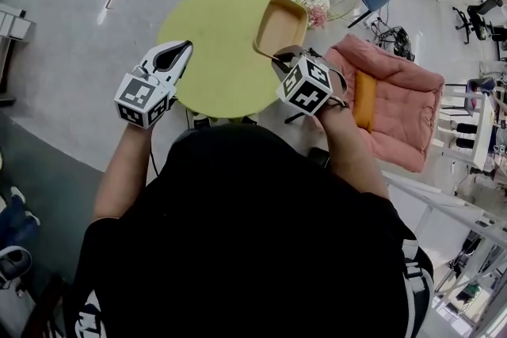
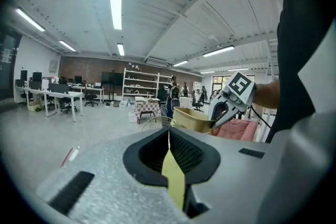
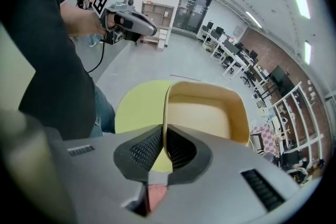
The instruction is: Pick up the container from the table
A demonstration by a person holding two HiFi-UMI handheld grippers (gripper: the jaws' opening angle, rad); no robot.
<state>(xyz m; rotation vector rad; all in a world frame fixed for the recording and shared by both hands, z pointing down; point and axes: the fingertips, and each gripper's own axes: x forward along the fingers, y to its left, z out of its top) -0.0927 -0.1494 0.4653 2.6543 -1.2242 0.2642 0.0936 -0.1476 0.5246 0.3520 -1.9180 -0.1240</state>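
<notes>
Below: round yellow-green table (image 1: 206, 51). Above its far right edge, tilted and seemingly clear of top: beige open container (image 1: 279, 26). Pinched by one thin side wall only, in clenched right gripper (image 3: 164, 147). Risk: swinging or slipping out of single-wall pinch, likely if jerked or tilted further, then dropping onto table edge or floor. Left gripper (image 2: 169, 149) clamped shut on nothing, well apart, no support ready.
</notes>
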